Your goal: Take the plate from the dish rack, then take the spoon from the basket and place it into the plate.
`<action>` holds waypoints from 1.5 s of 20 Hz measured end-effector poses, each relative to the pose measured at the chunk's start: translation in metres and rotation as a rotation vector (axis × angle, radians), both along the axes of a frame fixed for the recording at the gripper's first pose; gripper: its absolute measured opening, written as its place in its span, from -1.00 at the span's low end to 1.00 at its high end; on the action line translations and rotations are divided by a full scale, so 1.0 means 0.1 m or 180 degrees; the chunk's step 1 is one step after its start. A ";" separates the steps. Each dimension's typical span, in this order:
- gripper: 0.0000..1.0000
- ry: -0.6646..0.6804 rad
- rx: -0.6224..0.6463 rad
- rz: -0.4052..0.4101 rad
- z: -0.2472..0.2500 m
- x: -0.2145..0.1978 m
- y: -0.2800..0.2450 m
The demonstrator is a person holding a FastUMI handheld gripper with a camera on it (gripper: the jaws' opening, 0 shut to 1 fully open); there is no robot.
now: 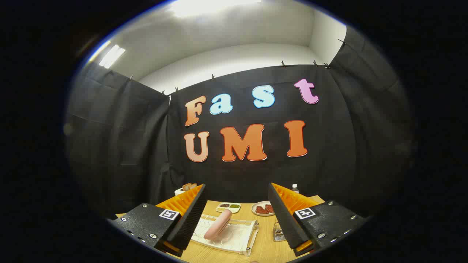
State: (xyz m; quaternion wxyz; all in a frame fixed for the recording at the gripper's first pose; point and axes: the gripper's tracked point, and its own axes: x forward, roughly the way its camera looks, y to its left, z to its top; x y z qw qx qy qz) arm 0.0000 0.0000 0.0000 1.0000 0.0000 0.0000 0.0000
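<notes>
On the wooden table (265,248) below us we see the white dish rack (234,237), and in it a pink plate (218,224) stands on edge, leaning a little, between and just ahead of the two fingers of our gripper (237,215). The gripper is held wide apart above the table and has nothing in its hold; neither finger touches the plate or the rack. Just beside the rack, close to the inner face of the right finger, stands a small wire basket (279,232), partly hidden by that finger, and we cannot tell from here whether a spoon lies in it. Beyond the rack, farther along the table, sits a small oblong dish (228,207) with dark and green contents, and next to it a round dish (264,209) holding reddish pieces. Behind the right finger a small bottle with a white cap (295,188) shows against the black cloth wall, and behind the left finger a white tray with brownish items (186,188) peeps out
</notes>
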 end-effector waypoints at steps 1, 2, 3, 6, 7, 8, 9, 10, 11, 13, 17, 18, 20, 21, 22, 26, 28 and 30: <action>0.97 0.0007 -0.0009 -0.0001 -0.02 0.00 0.00; 0.97 0.0009 -0.0017 0.0009 -0.02 0.00 0.01; 0.97 0.0007 -0.0016 0.0013 -0.02 0.00 0.02; 0.97 -0.0001 0.0029 0.0020 -0.03 0.04 0.05; 0.97 0.0003 0.0052 0.0034 -0.05 0.05 0.07; 0.97 0.0016 0.0069 0.0054 -0.06 0.07 0.09; 0.97 0.0030 0.0073 0.0071 -0.08 0.07 0.12; 0.97 0.0041 0.0065 0.0075 -0.09 0.09 0.12; 0.97 0.0045 0.0053 0.0076 -0.10 0.09 0.13; 0.97 0.0029 0.0057 0.0074 -0.09 0.12 0.15; 0.97 0.0014 0.0079 0.0079 -0.09 0.16 0.19; 0.97 0.0010 0.0069 0.0071 -0.09 0.16 0.18; 0.97 -0.0007 0.0010 0.0101 -0.08 0.17 0.23; 0.97 0.0001 -0.0029 0.0117 -0.09 0.18 0.24; 0.97 0.0025 -0.0064 0.0126 -0.12 0.20 0.25; 0.97 0.0139 -0.0046 0.0194 -0.18 0.26 0.33; 0.97 0.0229 -0.0032 0.0225 -0.26 0.32 0.35; 0.98 0.0355 -0.0037 0.0244 -0.36 0.37 0.35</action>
